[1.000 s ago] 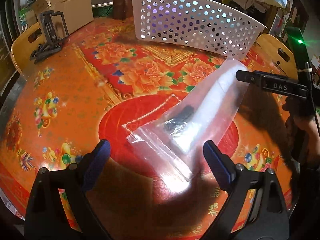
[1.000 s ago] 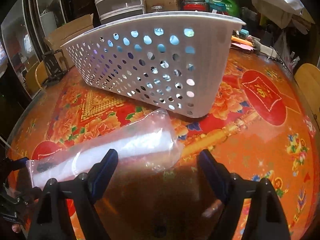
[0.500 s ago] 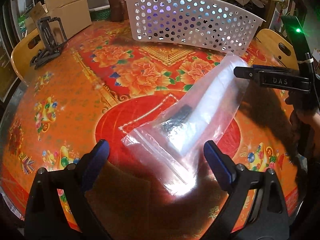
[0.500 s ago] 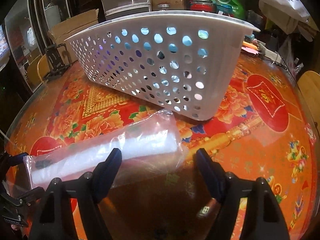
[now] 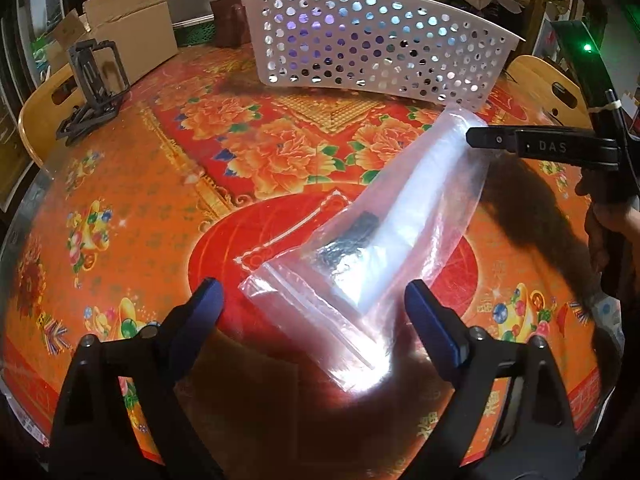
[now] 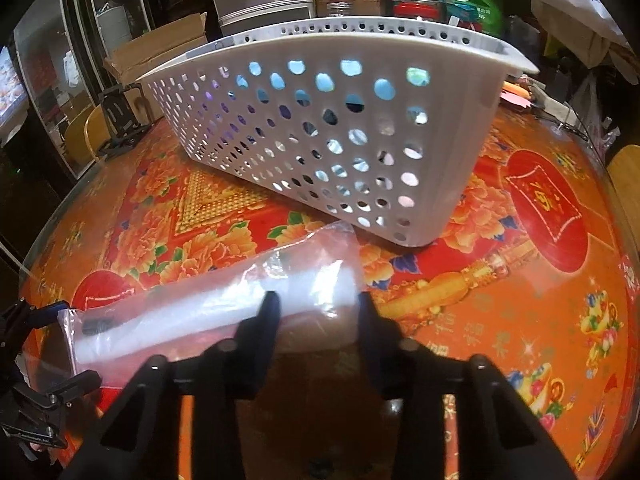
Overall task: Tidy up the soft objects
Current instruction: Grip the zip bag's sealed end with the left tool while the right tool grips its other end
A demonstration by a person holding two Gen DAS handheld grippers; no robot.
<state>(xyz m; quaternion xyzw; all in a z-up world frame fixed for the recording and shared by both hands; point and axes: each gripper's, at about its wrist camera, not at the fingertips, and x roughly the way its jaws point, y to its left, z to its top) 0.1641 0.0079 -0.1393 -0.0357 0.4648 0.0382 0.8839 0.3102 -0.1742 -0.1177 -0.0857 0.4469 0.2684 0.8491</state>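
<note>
Left tongs (image 5: 314, 306): jaws wide apart, holding nothing. The zip-lock bag (image 5: 384, 240) lies on the table (image 5: 132, 208) ahead of them, its sealed zip end sitting between the two blue pads (image 5: 210, 300), not touching either as far as I can see. The bag runs diagonally away up and to the right of the left tongs. A dark item (image 5: 352, 236) is inside the bag, plus a pale roll-shaped content; can't identify either.

Right tongs (image 6: 316, 312): jaws narrowed around the bag's far, closed end (image 6: 304, 280), one finger on each side of it. Plastic bulges between the fingers; whether they are actually pinching it, I can't tell. From the left wrist view the right tongs (image 5: 480, 138) come in side-on at that same end of the bag.

White perforated basket (image 6: 328, 136) stands on the table straight ahead of the right tongs, just beyond the bag end, near but apart. Black folding stand (image 5: 94, 96) sits far left of the left tongs, well clear.
</note>
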